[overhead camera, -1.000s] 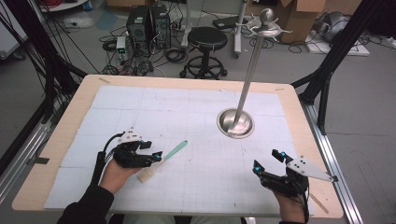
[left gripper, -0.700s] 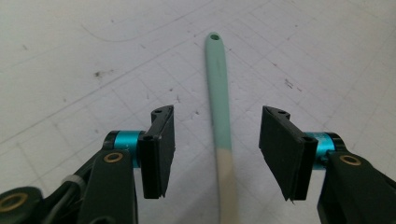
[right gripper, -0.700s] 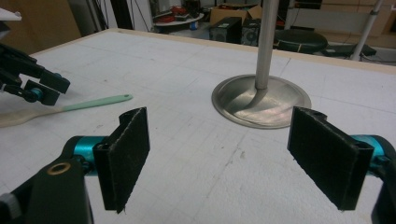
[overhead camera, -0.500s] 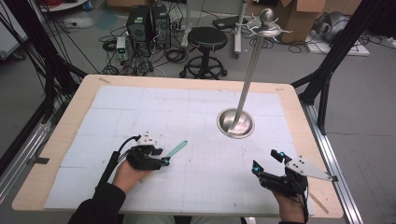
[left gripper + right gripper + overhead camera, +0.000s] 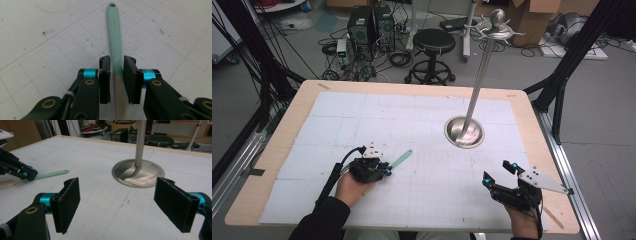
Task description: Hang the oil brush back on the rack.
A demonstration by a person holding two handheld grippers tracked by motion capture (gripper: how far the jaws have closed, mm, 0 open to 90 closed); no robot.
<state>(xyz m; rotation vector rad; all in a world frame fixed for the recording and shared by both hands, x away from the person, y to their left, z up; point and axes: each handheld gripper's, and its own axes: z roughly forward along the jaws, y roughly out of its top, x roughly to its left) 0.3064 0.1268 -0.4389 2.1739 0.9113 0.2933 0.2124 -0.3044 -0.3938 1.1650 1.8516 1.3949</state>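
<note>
A utensil point(image 5: 401, 159) with a mint-green handle and a cream-coloured lower part lies flat on the white mat, left of centre. My left gripper point(image 5: 384, 170) is shut on it where green meets cream. In the left gripper view the two pads of the left gripper point(image 5: 117, 60) press the handle's sides, and the green handle point(image 5: 113, 30) runs away to a hole at its tip. My right gripper point(image 5: 498, 171) rests near the front right edge, open wide with nothing between its jaws. The right gripper view shows the right gripper point(image 5: 117, 195) pointing across the table at the utensil point(image 5: 52, 174).
A metal stand with a round dish base point(image 5: 464, 132) and a tall pole point(image 5: 479, 75) stands right of centre, beyond my right gripper. It appears close ahead as the stand base point(image 5: 137, 173). The wooden table edge point(image 5: 557, 200) runs just right of my right hand.
My left gripper moved rightward to the utensil and its jaws came together around the handle. The right gripper stayed where it was, open.
</note>
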